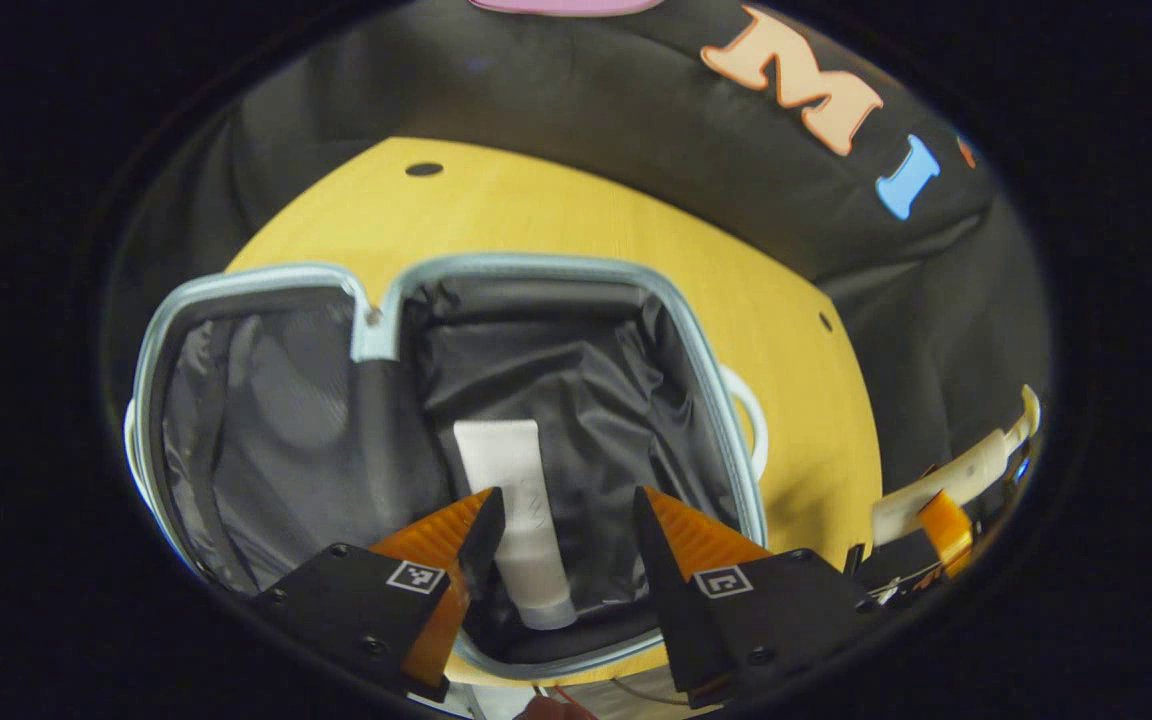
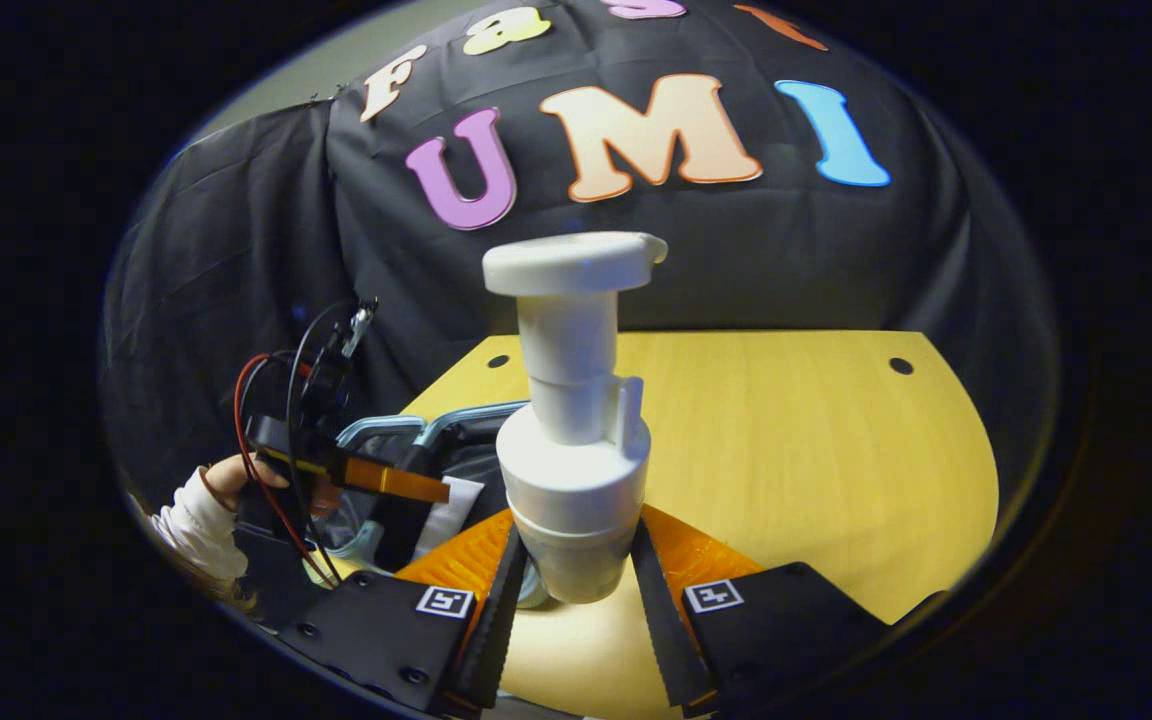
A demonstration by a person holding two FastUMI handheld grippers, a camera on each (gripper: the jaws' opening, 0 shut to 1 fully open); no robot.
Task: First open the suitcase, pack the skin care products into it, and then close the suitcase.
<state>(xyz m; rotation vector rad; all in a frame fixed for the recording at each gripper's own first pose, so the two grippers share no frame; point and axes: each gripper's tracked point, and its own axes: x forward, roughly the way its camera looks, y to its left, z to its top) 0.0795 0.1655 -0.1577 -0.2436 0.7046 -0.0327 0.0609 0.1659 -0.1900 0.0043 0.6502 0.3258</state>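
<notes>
your left claw (image 1: pixel 566 530) is open, with its two fingers spread wide over the open suitcase (image 1: pixel 436 290) that lies flat on the yellow worktop (image 1: pixel 636 240). a white tube (image 1: pixel 521 520) lies inside the suitcase on the dark lining, between the fingers, and you can see a gap on each side of it. your right claw (image 2: pixel 571 575) is closed on a white pump bottle (image 2: pixel 573 420), and both fingers press on its bottom part. the bottle stands upright above the worktop (image 2: pixel 786 450). in the right gripper view, the suitcase (image 2: pixel 416 425) sits to the left, and your other hand (image 2: pixel 236 480) holds the left claw over it.
</notes>
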